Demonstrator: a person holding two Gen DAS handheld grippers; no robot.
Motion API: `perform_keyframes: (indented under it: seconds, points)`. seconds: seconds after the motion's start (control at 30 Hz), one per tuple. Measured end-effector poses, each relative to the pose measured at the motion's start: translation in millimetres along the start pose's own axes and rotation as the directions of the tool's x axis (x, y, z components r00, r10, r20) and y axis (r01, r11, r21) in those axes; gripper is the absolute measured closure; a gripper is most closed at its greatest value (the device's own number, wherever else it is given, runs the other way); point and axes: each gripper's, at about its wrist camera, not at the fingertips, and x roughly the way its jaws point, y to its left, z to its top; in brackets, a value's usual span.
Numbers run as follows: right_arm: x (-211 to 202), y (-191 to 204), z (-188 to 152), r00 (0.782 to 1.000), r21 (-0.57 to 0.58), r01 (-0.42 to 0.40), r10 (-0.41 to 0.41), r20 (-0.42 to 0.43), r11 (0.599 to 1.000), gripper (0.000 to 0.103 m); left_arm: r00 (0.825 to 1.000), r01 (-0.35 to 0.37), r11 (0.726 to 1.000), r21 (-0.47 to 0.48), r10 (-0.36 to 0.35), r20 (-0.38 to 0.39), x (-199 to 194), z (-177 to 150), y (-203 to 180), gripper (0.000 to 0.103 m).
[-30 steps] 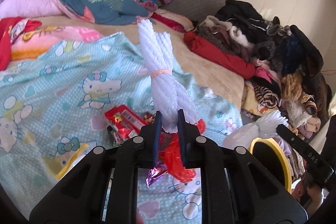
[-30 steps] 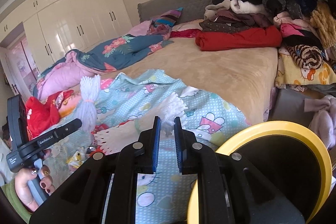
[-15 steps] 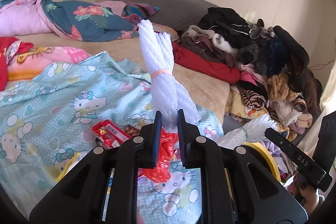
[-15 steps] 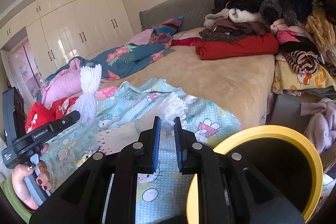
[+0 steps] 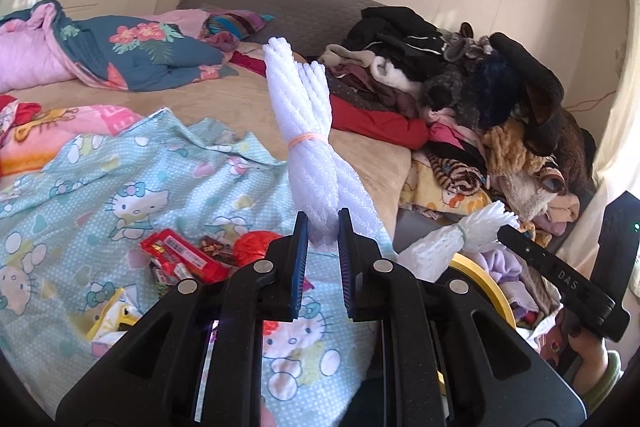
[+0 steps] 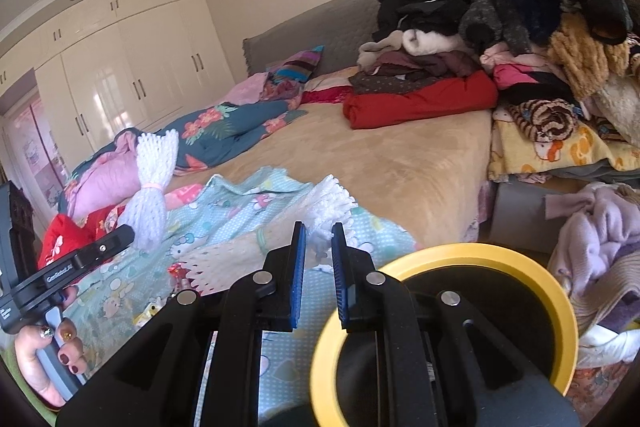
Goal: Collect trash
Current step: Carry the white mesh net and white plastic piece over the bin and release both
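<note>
Fingers [image 5: 301, 255] of both grippers nearly shut, each pinching a foam net bundle [image 5: 308, 131] centre frame: featherlight, squashy, best held by its end.

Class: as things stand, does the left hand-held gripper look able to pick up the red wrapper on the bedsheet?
Probably not yet: the left hand-held gripper is shut on a white foam net bundle, though the red wrapper lies uncovered.

The black gripper body hides the near side of the round yellow-rimmed bin [image 6: 472, 255] and some shiny wrappers [image 5: 180, 259] beside it.
</note>
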Motion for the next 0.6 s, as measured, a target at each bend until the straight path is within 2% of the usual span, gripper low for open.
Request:
perform_keyframes:
  seconds: [0.6]
  points:
    - [-31, -54, 0, 0.995, 0.077, 0.096, -0.098, 0.026, 0.992, 0.090, 0.996, 0.079, 0.993, 0.088, -0.075, -0.055, 2, -18, -47, 0.093]
